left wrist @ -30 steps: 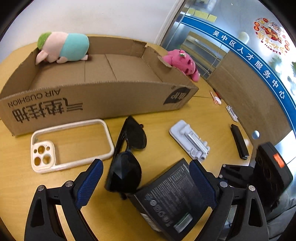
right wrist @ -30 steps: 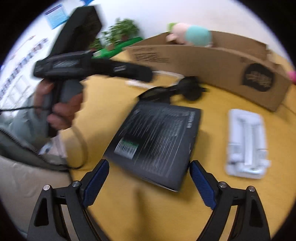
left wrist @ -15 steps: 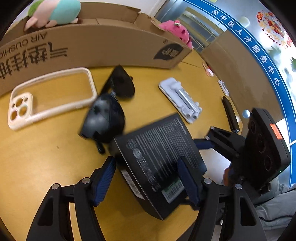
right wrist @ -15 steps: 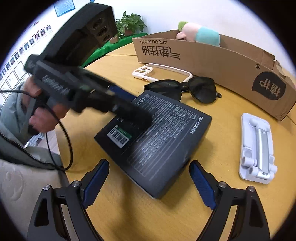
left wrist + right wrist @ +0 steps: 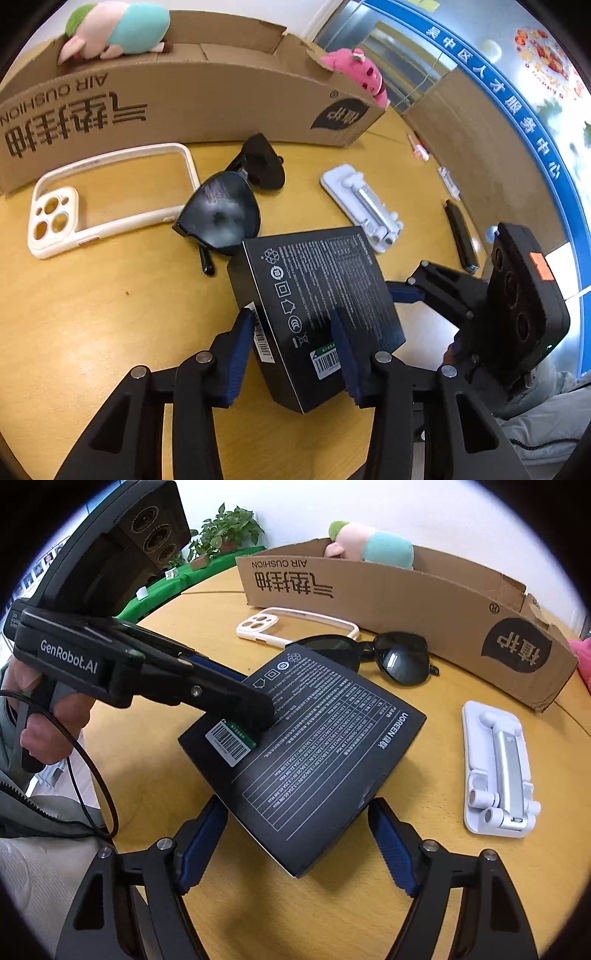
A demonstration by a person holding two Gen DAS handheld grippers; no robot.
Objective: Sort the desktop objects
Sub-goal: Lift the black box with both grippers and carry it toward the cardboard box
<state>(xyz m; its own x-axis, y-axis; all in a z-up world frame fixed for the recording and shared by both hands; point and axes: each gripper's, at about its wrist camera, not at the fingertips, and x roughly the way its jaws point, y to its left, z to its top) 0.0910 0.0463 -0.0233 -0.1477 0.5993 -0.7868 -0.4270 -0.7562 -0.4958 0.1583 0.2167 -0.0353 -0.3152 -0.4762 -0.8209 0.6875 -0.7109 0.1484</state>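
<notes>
A black printed product box (image 5: pixel 317 299) (image 5: pixel 306 746) is tilted up off the yellow table (image 5: pixel 92 306). My left gripper (image 5: pixel 291 332) is shut on its near corner, one pad on top by the barcode, one on its side; it shows in the right wrist view (image 5: pixel 255 716). My right gripper (image 5: pixel 297 834) is open, its blue pads either side of the box's near corner, not clamped. Black sunglasses (image 5: pixel 232 206), a white phone case (image 5: pixel 107 195) and a white folding phone stand (image 5: pixel 365 206) lie in front of a long cardboard box (image 5: pixel 192 96).
A pastel plush (image 5: pixel 118 29) lies in the cardboard box; a pink plush (image 5: pixel 358 74) sits behind its right end. A black bar (image 5: pixel 461 236) and small white items (image 5: pixel 448 181) lie at the table's right edge. Green plants (image 5: pixel 225 528) stand beyond the table.
My left gripper has closed on the black box and tipped its near corner up. My right gripper moved closer, its pads now flanking the box's other corner.
</notes>
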